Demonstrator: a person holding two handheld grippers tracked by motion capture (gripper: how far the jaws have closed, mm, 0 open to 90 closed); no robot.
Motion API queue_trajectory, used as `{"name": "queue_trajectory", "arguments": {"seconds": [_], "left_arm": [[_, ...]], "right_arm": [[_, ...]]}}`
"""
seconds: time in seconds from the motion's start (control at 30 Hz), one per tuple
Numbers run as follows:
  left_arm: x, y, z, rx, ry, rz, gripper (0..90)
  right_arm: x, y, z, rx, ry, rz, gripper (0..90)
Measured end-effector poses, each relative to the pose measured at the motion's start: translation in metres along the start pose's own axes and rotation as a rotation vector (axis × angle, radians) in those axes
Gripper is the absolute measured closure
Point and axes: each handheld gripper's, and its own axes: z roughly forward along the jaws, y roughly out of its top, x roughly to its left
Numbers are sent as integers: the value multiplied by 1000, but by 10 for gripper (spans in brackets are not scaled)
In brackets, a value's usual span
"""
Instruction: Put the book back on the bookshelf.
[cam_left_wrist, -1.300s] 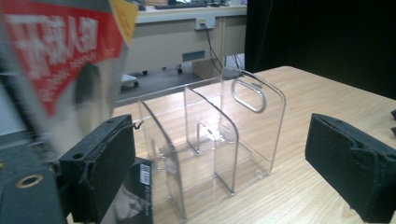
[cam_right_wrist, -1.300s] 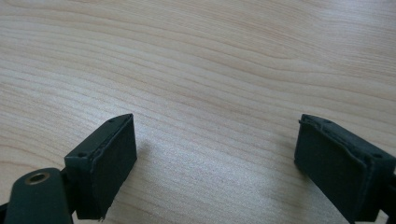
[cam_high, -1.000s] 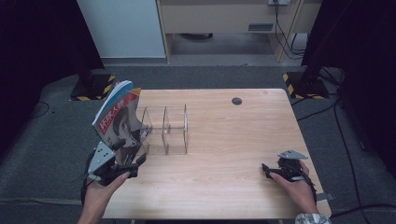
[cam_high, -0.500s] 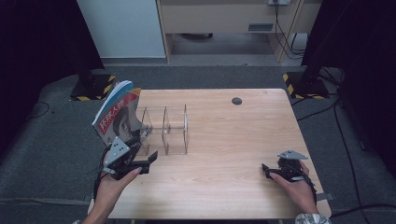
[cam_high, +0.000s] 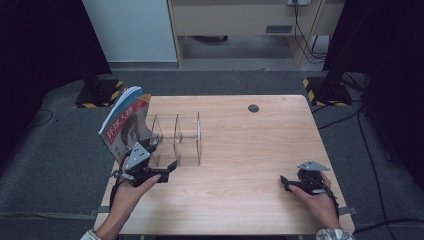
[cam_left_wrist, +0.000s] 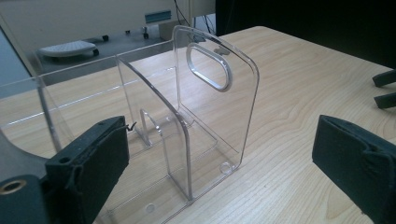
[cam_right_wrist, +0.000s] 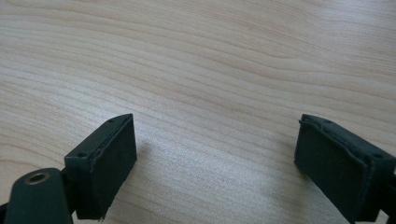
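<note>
On the worktop (cam_high: 240, 150), the clear acrylic rack (cam_high: 177, 137) stands left of centre with a magazine (cam_high: 125, 127) leaning in its left end, the left gripper (cam_high: 167, 170) beside it and the right gripper (cam_high: 285, 182) well apart, both with jaws wide and empty.

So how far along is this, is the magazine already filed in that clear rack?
Mostly, it seems: the magazine stands tilted in the end slot of the clear rack. Nothing is in hand: the left gripper beside the rack and the right gripper on the table are both open. Possibly straightening it remains.
</note>
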Motion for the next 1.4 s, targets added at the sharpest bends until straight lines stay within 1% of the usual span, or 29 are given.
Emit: {"name": "queue_trajectory", "arguments": {"seconds": [0.33,0.5,0.77,0.93,1.13,1.4], "left_arm": [[-9,0,19,24,-31,0,31],[-17,2,26,30,-50,10,32],[-32,6,31,29,-89,29,34],[-37,7,37,38,-101,40,34],[-43,8,47,46,-113,39,36],[-56,8,60,62,-137,54,36]], "right_arm": [[0,0,0,1,2,-2,127],[0,0,0,2,1,2,124],[0,0,0,2,1,3,124],[0,0,0,2,1,3,124],[0,0,0,2,1,3,123],[0,0,0,1,-1,0,124]]}}
